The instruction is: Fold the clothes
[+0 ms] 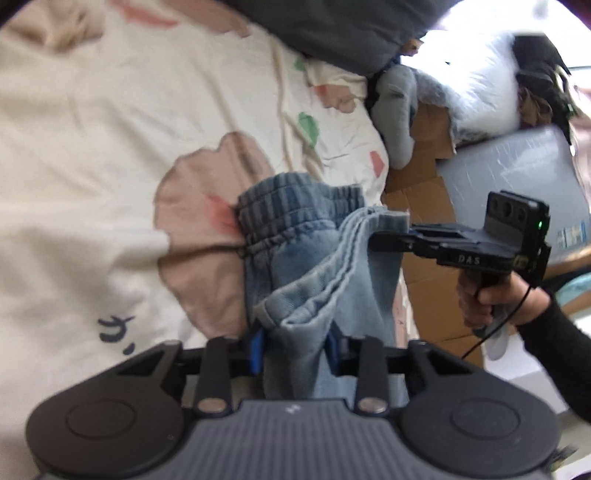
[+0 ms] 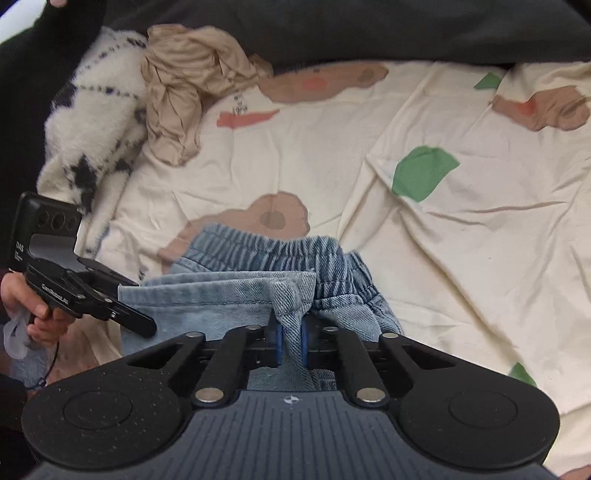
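Light blue denim shorts (image 1: 303, 273) with an elastic waistband lie partly folded on a cream bedsheet (image 1: 92, 147) with pink and green shapes. My left gripper (image 1: 295, 347) is shut on a bunched denim hem close to the camera. My right gripper (image 2: 290, 345) is shut on another fold of the shorts (image 2: 229, 295). In the left wrist view the right gripper (image 1: 384, 242) comes in from the right and pinches the denim edge. In the right wrist view the left gripper (image 2: 136, 306) comes in from the left at the shorts' left edge.
A tan crumpled garment (image 2: 184, 88) and a white fleece with dark marks (image 2: 92, 122) lie at the far left of the bed. A dark pillow or blanket (image 2: 332, 29) runs along the back. Cardboard boxes (image 1: 424, 206) and a grey bin (image 1: 517, 177) stand beside the bed.
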Action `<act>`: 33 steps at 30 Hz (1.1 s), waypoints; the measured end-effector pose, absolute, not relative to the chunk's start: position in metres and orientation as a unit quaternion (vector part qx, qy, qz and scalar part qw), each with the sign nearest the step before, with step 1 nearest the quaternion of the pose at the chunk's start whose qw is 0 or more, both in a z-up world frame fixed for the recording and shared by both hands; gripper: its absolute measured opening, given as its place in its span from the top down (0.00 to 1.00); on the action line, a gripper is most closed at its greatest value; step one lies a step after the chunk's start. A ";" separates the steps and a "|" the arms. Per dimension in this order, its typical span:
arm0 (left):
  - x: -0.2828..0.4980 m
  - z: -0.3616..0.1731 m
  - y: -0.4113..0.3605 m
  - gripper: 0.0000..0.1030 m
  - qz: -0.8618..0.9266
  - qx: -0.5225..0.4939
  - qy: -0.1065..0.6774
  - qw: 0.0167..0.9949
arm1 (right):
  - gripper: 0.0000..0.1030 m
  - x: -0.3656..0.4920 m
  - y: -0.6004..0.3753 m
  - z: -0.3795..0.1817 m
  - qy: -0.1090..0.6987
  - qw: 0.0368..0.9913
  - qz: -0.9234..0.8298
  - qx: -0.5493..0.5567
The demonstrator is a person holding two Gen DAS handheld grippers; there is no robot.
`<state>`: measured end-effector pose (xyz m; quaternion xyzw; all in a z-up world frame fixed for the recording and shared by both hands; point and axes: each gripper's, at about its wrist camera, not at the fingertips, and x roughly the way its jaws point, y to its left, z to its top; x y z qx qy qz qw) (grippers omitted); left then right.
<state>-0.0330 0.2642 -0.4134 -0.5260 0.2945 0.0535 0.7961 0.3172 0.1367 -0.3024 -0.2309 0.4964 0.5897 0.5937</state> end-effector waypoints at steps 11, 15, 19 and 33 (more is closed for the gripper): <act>-0.009 -0.363 0.258 0.75 0.046 -0.487 0.283 0.825 | 0.95 0.319 0.103 -0.255 0.458 0.656 0.562 -0.208; 0.011 -0.361 0.264 0.75 0.048 -0.483 0.281 0.828 | 0.95 0.322 0.095 -0.242 0.448 0.675 0.550 -0.205; 0.031 -0.363 0.270 0.75 0.054 -0.479 0.287 0.828 | 0.95 0.331 0.093 -0.236 0.444 0.687 0.535 -0.211; 0.058 -0.379 0.285 0.72 0.085 -0.484 0.318 0.811 | 0.95 0.362 0.113 -0.263 0.469 0.694 0.491 -0.239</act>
